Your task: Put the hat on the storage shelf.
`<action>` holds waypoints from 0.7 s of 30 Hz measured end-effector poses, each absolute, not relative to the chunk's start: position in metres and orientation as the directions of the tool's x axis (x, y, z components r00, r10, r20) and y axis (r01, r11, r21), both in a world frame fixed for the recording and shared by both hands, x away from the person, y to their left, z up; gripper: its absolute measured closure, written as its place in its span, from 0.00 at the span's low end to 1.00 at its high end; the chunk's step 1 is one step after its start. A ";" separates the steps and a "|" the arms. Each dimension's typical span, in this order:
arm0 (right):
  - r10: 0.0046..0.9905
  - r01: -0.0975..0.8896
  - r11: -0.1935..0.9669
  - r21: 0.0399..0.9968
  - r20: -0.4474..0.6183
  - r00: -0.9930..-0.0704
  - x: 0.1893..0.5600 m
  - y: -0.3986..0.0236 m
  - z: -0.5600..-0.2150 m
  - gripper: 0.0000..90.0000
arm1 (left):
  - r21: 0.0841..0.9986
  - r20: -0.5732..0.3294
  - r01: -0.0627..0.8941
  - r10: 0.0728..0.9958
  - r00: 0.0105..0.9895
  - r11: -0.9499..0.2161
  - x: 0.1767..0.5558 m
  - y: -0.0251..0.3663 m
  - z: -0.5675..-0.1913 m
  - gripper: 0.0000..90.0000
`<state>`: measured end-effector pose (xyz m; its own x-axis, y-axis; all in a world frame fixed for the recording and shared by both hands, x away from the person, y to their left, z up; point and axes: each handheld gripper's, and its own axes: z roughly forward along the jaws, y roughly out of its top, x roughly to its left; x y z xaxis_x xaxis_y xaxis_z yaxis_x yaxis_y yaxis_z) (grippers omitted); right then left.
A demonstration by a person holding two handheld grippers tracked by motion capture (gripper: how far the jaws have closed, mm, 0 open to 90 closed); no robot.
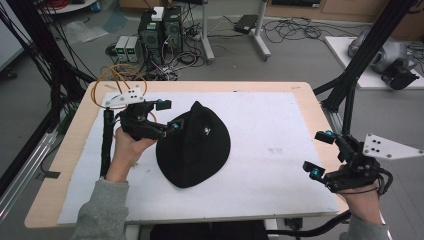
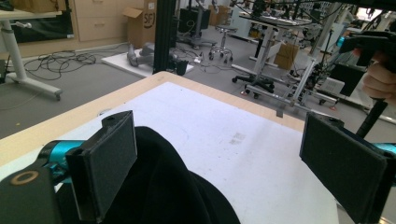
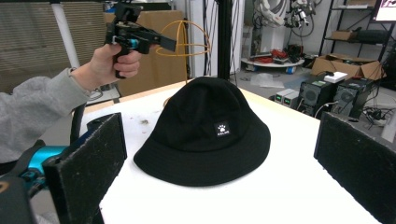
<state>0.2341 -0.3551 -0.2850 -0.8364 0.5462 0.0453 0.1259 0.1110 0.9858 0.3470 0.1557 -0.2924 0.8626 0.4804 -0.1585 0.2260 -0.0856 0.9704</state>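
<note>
Both grippers gape empty over one white-matted table (image 1: 280, 125) bearing a black hat (image 1: 195, 145).

Even, cool indoor light is falling on my table from overhead, and nothing is casting a hard shadow; only a faint soft one is hugging the black hat (image 1: 194, 145) toward 6 o'clock in the high view. The white mat (image 1: 270, 145) is reading bright but is not blowing out. The hat is swallowing light, so its folds are hardly showing, though its small label is staying legible in my right gripper view. In both gripper views the near jaws are looking soft and oversized at 7 and 4 o'clock, while the background is staying fairly sharp. Straight lines are bowing slightly toward the frame edges.
</note>
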 end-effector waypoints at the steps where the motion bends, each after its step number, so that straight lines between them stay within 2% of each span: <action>1: 0.546 0.126 0.111 0.986 0.045 -0.836 0.234 -0.355 -0.285 0.02 | 0.969 -0.163 0.231 0.479 0.862 -0.087 0.349 0.155 -0.293 0.13; 17: 0.553 0.132 0.110 0.985 0.050 -0.831 0.227 -0.360 -0.285 0.02 | 0.951 -0.205 0.293 0.500 0.842 -0.103 0.382 0.133 -0.304 0.13; 21: 0.555 0.136 0.113 0.984 0.051 -0.830 0.227 -0.360 -0.286 0.02 | 0.954 -0.182 0.277 0.508 0.842 -0.117 0.385 0.129 -0.309 0.13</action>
<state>0.2268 -0.3602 -0.2858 -0.8305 0.5547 0.0511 0.1363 0.1134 0.9842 0.3850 0.1292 -0.3090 0.8416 0.5084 -0.1821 0.2770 -0.1169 0.9537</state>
